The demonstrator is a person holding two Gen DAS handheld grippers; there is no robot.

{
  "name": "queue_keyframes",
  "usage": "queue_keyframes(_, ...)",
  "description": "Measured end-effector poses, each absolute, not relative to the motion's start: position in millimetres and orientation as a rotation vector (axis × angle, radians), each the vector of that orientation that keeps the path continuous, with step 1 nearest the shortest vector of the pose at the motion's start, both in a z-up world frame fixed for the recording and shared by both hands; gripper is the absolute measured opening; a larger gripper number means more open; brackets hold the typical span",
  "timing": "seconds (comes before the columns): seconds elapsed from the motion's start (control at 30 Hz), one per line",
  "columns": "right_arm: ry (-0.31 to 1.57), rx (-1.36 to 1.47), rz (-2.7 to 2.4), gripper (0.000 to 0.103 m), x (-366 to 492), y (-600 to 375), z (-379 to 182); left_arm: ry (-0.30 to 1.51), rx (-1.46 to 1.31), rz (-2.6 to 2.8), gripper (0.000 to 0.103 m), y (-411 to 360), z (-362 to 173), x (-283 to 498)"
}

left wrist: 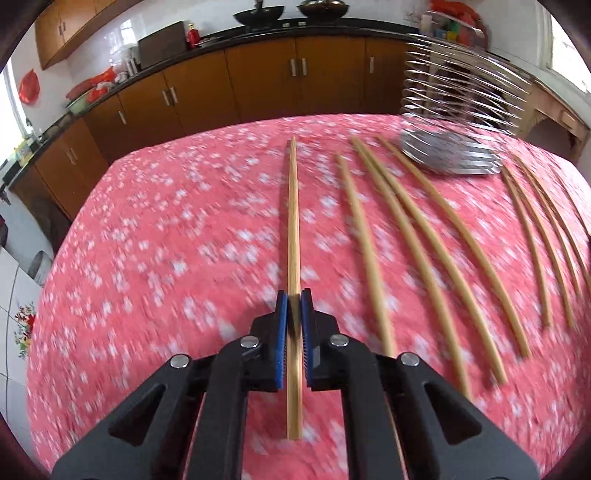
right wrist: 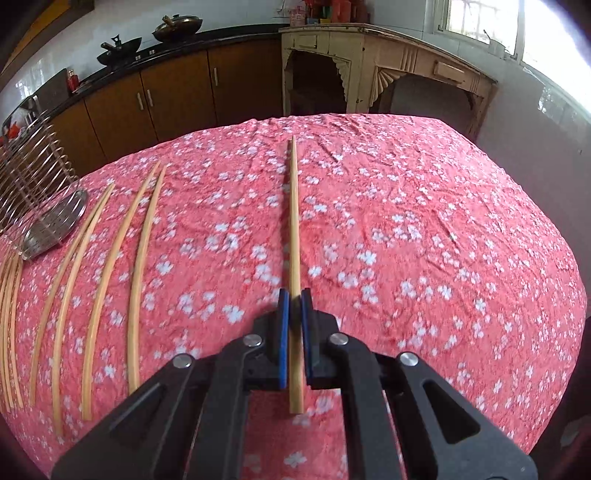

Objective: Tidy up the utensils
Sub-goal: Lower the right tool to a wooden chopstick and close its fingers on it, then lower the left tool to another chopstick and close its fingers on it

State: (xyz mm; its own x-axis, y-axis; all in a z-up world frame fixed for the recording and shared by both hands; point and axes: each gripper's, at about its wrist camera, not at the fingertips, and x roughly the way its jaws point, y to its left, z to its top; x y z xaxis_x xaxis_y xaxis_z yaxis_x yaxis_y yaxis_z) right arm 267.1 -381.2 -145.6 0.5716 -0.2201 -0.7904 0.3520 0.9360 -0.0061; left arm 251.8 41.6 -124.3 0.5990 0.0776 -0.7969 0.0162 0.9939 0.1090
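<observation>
Each claw grips one chopstick above the floral worktop (right wrist: 406,206).

Our left claw (left wrist: 294,295) pinches a chopstick (left wrist: 293,221), our right claw (right wrist: 294,295) another chopstick (right wrist: 294,221); loose chopsticks (left wrist: 424,229) by the wire rack (left wrist: 465,85) remain unsorted.

This is a home kitchen. Brown wooden base cabinets (left wrist: 266,81) with metal handles run under a dark countertop (left wrist: 221,44) across the top of the frame, with two black woks (right wrist: 120,50) standing on it. Wall cabinets (left wrist: 70,26) hang at upper left. A wire dish rack (left wrist: 461,85) stands on a table under a pink flowered cloth (right wrist: 406,240). An old cream sideboard (right wrist: 369,66) sits below a window (right wrist: 484,22) at upper right.
</observation>
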Motion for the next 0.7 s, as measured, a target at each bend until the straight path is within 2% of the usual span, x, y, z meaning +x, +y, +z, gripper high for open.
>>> queue_keyframes(0.33,0.892,0.205,-0.335,0.01,285,-401,-147,0.923,0.024,0.038,0.008,67,-123,294)
queue_keyframes(0.43,0.894,0.206,-0.322,0.028,274,-398,-147,0.902,0.012,0.017,0.008,75,-116,278)
queue_keyframes(0.7,0.891,0.194,-0.302,0.029,247,-387,-148,0.923,-0.005,-0.031,0.009,74,-119,239)
